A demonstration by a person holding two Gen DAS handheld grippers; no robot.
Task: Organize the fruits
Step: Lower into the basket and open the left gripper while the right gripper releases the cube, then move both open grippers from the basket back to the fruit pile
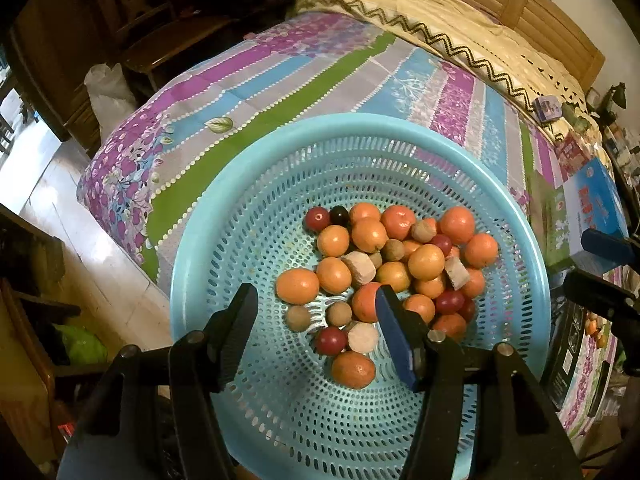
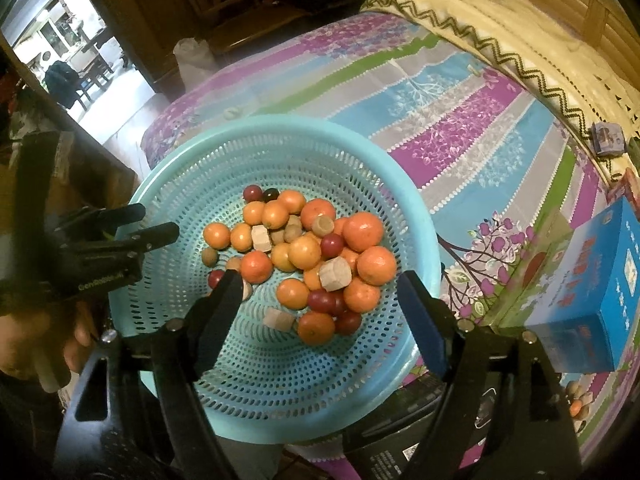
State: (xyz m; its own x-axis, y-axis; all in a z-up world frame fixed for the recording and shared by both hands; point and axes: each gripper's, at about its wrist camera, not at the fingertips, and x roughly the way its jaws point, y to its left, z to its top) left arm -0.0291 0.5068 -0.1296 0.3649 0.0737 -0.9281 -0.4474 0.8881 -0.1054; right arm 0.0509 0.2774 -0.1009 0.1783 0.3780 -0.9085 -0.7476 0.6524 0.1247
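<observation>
Left tongs [image 1: 316, 302] spread wide, empty, hovering over the near-left side of the blue basket [image 1: 224, 208]. Basket sits on the bed [image 1: 280, 80] by its near edge. Fruit pile [image 1: 384, 264] lies in the basket bottom: oranges, red and brown small ones. Right tongs [image 2: 316, 288] also spread, empty, above the pile. Blue box [image 2: 592, 280] on the bed, right of the basket.

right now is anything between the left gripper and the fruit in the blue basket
Nothing visible does. The left gripper hangs open over the perforated blue plastic basket, with the pile of orange citrus fruits uncovered directly below its fingers.
</observation>
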